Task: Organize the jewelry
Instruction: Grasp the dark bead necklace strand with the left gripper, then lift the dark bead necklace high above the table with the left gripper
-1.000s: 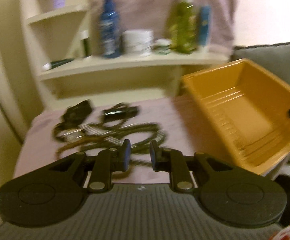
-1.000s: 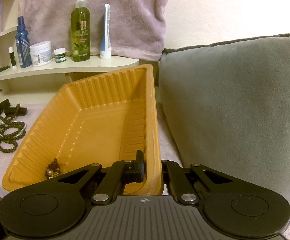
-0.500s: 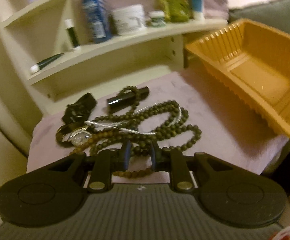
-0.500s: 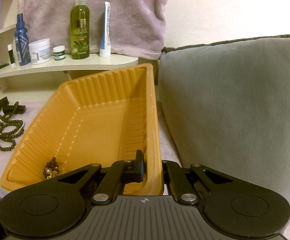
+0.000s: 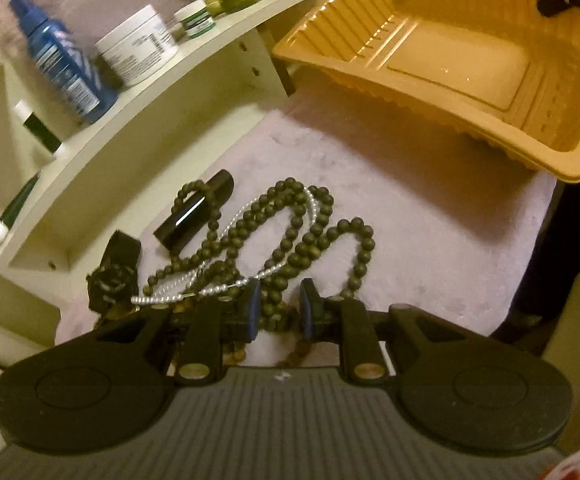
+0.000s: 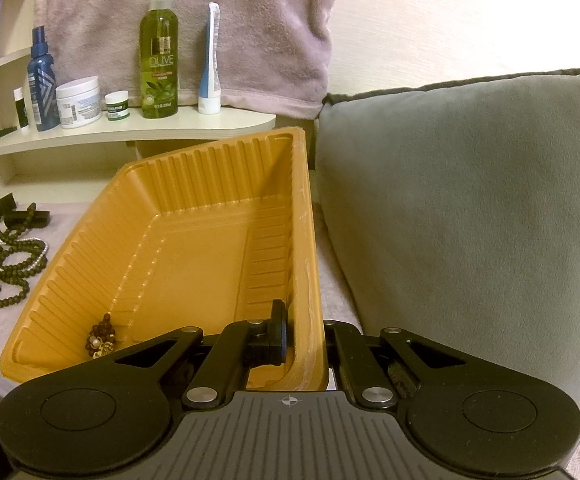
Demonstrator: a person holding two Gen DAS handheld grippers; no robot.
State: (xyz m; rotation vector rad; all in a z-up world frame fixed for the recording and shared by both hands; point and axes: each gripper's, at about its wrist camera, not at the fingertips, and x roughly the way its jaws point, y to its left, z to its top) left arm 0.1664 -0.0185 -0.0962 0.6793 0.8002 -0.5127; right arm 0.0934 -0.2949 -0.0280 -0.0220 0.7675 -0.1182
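Left wrist view shows the left gripper (image 5: 277,307) low over a tangle of dark green bead necklaces (image 5: 290,236) and a pearl strand (image 5: 225,287) on the mauve cloth (image 5: 430,216); its jaws stand slightly apart with beads in the gap, the pads not clearly pressing. A black tube (image 5: 193,210) lies beside the beads. The right gripper (image 6: 304,336) is clamped on the near wall of the tilted orange tray (image 6: 193,248), where a small beaded piece (image 6: 101,336) sits in the low corner.

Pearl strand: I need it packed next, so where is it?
In the left wrist view, the pearl strand lies tangled among the dark bead necklaces, just ahead of the left gripper.
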